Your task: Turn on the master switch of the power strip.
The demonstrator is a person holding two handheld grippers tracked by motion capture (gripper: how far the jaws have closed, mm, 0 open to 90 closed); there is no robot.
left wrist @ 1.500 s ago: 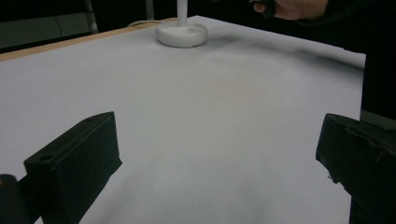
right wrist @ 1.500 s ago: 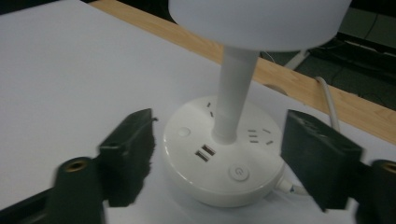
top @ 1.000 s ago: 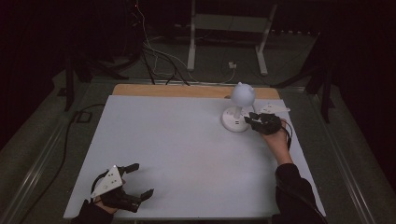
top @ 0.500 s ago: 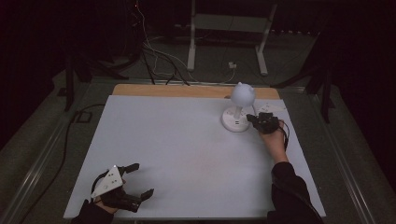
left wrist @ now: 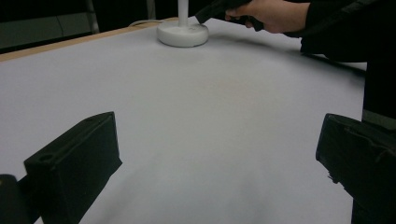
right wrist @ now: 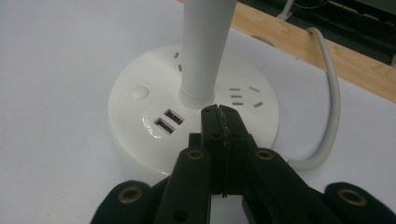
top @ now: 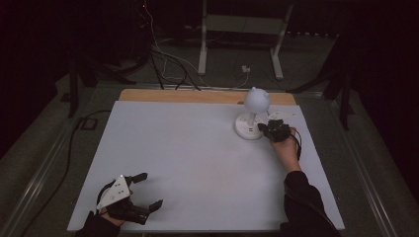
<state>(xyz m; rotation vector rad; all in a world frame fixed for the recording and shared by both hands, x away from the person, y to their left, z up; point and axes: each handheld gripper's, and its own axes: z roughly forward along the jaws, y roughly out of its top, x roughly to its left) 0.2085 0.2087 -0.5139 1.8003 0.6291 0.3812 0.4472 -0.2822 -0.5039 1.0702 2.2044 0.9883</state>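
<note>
A white desk lamp [top: 256, 102] with a round base [top: 248, 127] stands at the far right of the white table [top: 197, 158]. Its base [right wrist: 154, 135] carries two USB ports [right wrist: 167, 120], a round button [right wrist: 139, 91] and socket slots. My right gripper [right wrist: 217, 116] is shut with nothing between its jaws, its tip over the base just in front of the lamp stem [right wrist: 205, 46]. In the high view the right gripper [top: 264, 128] touches the base's right side. My left gripper [top: 148, 190] rests open near the table's front left corner.
A white cable [right wrist: 329, 93] curls from the lamp base toward the wooden strip [top: 197, 96] along the far table edge. In the left gripper view the lamp base [left wrist: 182, 34] and the other hand [left wrist: 271, 14] sit far off. Cables and a metal stand [top: 242, 29] lie beyond.
The right gripper has moved left and closer to the lamp, from beside the base to its edge. The left gripper has stayed put.
</note>
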